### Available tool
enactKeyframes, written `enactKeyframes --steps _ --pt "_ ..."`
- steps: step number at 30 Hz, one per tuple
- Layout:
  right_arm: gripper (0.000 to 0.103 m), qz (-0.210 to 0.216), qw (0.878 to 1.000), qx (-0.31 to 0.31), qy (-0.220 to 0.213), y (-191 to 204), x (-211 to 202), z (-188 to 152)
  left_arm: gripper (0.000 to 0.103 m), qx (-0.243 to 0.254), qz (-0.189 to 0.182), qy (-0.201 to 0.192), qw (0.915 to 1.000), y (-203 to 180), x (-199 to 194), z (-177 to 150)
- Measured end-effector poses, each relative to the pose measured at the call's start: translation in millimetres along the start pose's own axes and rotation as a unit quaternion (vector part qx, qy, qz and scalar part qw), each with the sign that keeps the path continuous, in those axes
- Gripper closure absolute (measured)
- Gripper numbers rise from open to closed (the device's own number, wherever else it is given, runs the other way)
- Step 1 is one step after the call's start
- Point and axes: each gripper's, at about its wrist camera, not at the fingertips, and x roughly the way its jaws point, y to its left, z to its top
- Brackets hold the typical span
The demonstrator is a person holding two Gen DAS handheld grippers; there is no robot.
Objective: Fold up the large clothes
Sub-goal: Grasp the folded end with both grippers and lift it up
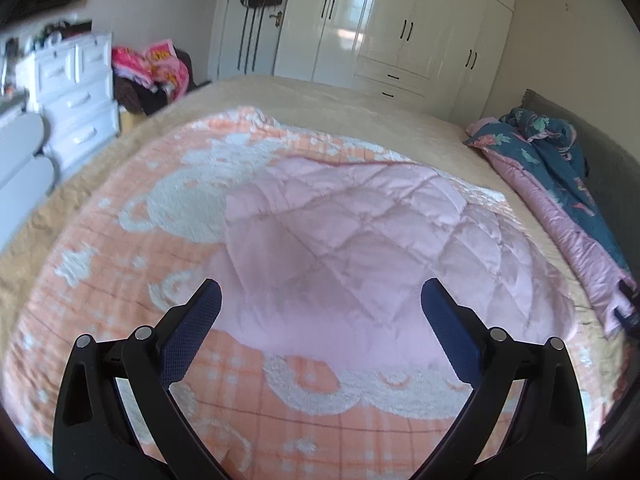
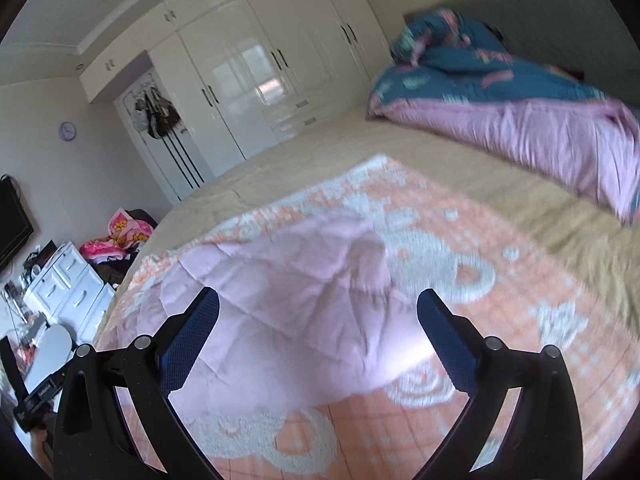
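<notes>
1. Pink quilted garment (image 1: 360, 240) lies spread on an orange-and-white blanket (image 1: 100, 320) covering the bed (image 1: 360, 120).
2. Left gripper (image 1: 320, 300): fingers (image 1: 196, 332) spread apart, holding nothing; garment lies between and beyond the tips.
3. Right gripper (image 2: 318, 308): fingers (image 2: 448, 340) likewise apart and empty, above the garment's (image 2: 280, 300) near edge.
4. Blue floral quilt (image 2: 500, 80) bunched at the bed's far side, well apart.
</notes>
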Motion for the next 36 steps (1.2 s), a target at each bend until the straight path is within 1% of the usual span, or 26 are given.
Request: enactKeyframes --steps 4,7,10,13,16,19,21,23,27,30,34,36 --pt "0.004 -0.016 0.999 0.029 0.036 -11 18 -19 0.009 -0.019 -0.001 0.034 0.9992 9 19 -15" --pt "0.004 -0.029 0.997 0.044 0.05 -16 30 -28 0.01 -0.063 -0.017 0.06 0.9961 22 37 -24" --pt "0.004 -0.03 0.995 0.052 0.077 -21 46 -37 0.009 -0.098 -0.025 0.079 0.9917 33 52 -32" --pt "0.004 -0.028 0.993 0.065 0.098 -27 59 -43 0.009 -0.133 -0.051 0.101 0.9845 41 64 -37" --pt "0.004 -0.025 0.99 0.086 0.108 -33 69 -48 0.009 -0.172 -0.075 0.107 0.9764 49 73 -40" --pt "0.004 -0.004 0.986 0.113 0.123 -38 78 -51 0.009 -0.206 -0.097 0.108 0.9678 55 78 -38" --pt "0.004 0.005 0.984 0.123 0.13 -39 85 -52 0.01 -0.233 -0.122 0.113 0.958 60 84 -39" --pt "0.004 0.008 0.982 0.131 0.134 -40 91 -53 0.01 -0.248 -0.13 0.115 0.953 63 90 -40" --pt "0.004 0.02 0.98 0.15 0.132 -41 101 -51 0.009 -0.291 -0.143 0.114 0.939 72 102 -39" --pt "0.004 0.027 0.977 0.167 0.13 -43 111 -49 0.009 -0.304 -0.144 0.115 0.9347 76 112 -36" --pt "0.004 0.043 0.969 0.203 0.133 -52 124 -48 0.009 -0.308 -0.141 0.116 0.9336 75 125 -28" --pt "0.004 0.054 0.964 0.219 0.139 -57 132 -47 0.008 -0.306 -0.14 0.113 0.9348 74 131 -26"
